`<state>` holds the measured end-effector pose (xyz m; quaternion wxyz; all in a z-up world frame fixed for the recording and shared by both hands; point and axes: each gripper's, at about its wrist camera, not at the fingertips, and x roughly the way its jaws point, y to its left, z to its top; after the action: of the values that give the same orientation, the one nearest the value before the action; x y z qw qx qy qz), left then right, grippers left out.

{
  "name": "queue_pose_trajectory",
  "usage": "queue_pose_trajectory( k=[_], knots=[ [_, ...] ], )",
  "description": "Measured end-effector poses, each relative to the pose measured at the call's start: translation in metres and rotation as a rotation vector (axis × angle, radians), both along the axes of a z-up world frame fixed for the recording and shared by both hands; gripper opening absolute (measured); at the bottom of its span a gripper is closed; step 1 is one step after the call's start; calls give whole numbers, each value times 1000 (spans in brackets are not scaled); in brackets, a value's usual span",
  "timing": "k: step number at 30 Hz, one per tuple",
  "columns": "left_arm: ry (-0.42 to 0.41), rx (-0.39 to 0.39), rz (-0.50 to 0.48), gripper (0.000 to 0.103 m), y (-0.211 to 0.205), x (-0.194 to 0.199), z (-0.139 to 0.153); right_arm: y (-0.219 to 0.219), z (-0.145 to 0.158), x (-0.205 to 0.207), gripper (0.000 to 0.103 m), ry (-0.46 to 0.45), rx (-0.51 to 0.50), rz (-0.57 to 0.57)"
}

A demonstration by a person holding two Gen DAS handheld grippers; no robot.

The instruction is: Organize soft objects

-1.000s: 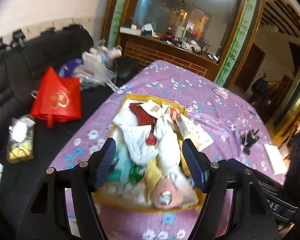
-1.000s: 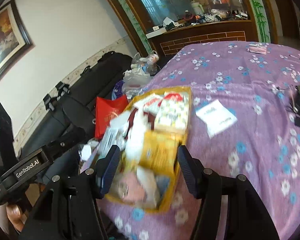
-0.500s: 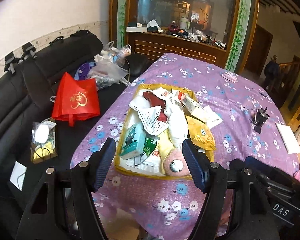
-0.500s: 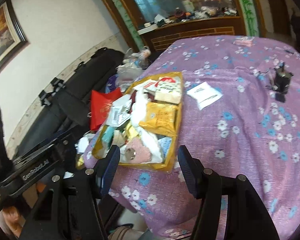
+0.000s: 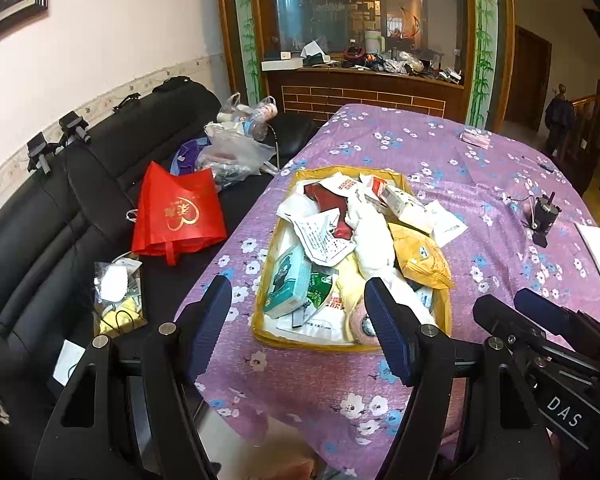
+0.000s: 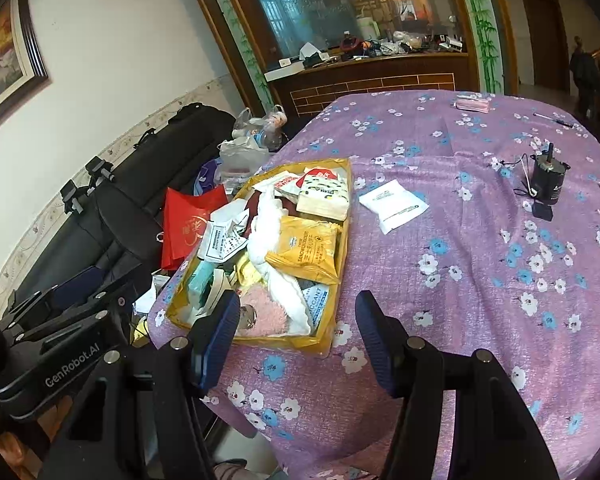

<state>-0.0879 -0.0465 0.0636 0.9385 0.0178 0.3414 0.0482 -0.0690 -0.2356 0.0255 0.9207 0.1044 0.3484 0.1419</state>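
We hold left gripper [image 5: 298, 322] and right gripper [image 6: 296, 330] angled down, fingers [image 5: 386, 336] spread, empty, above tabletop [image 6: 480, 272] edge; yellow tray [image 5: 352, 342] of soft packets just beyond.

Soft packets [image 5: 372, 240] heaped in yellow tray [image 5: 352, 346]

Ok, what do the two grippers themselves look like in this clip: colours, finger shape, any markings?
Both match: the left gripper and right gripper have glossy black angular frames with silver screw heads and cut-out slots. Each carries two flat, tapered fingers faced with ribbed dark-blue pads. One body reads "GenRobot.AI" in white, the other shows "DAS". No cables or sleeves are visible.
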Motion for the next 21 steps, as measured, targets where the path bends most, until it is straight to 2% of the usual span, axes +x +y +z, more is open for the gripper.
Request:
queue_pose_trajectory(
  k=[11, 21],
  knots=[
    [28, 6, -10, 70, -2, -3, -9, 6, -5, -7, 60, 23, -6, -14],
    [30, 18, -9, 70, 0, -9, -9, 13, -1, -14, 60, -3, -31, -24]
  ],
)
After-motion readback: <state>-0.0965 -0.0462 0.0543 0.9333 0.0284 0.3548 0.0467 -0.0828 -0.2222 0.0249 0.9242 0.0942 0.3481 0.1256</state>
